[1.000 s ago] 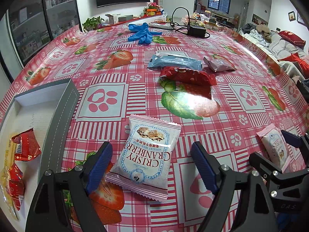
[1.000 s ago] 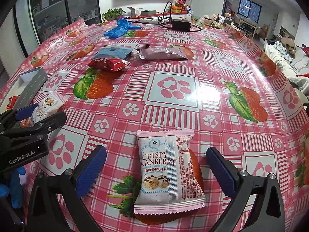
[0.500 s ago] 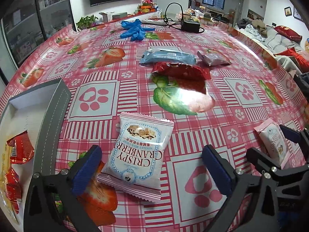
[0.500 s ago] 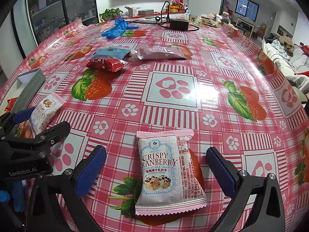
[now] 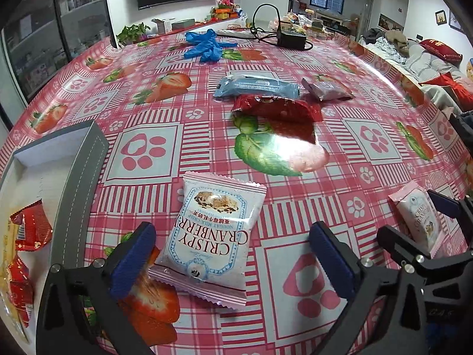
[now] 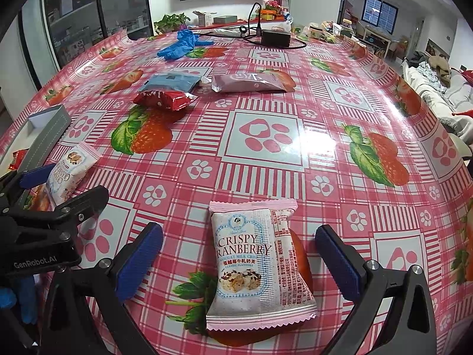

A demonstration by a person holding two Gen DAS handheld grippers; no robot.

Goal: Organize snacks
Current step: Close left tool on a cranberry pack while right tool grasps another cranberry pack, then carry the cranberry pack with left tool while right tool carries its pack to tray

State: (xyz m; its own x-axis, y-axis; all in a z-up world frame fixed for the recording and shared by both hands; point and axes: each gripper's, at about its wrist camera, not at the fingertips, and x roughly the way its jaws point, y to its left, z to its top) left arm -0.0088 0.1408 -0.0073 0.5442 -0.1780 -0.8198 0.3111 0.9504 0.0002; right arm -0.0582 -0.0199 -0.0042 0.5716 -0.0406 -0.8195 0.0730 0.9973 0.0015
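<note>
- Left gripper (image 5: 233, 254) released — cranberry packet (image 5: 214, 230) between its fingers; light, crinkly, slippery. I'd pinch mid-body.
- Right gripper (image 6: 239, 260) released, second packet (image 6: 257, 263) centred ahead.

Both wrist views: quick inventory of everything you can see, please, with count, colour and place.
Crispy Cranberry packets: 2, white and pink; one between the left jaws, one between the right jaws.
Red packet: 1, mid-table.
Blue packet: 1, behind the red one.
Mauve packet: 1, right of the blue one.
Grey box: 1, left edge, red packets inside.
Blue gloves: far side.
Black adapter: 1, with cable, far side.
Left gripper: open.
Right gripper: open.
</note>
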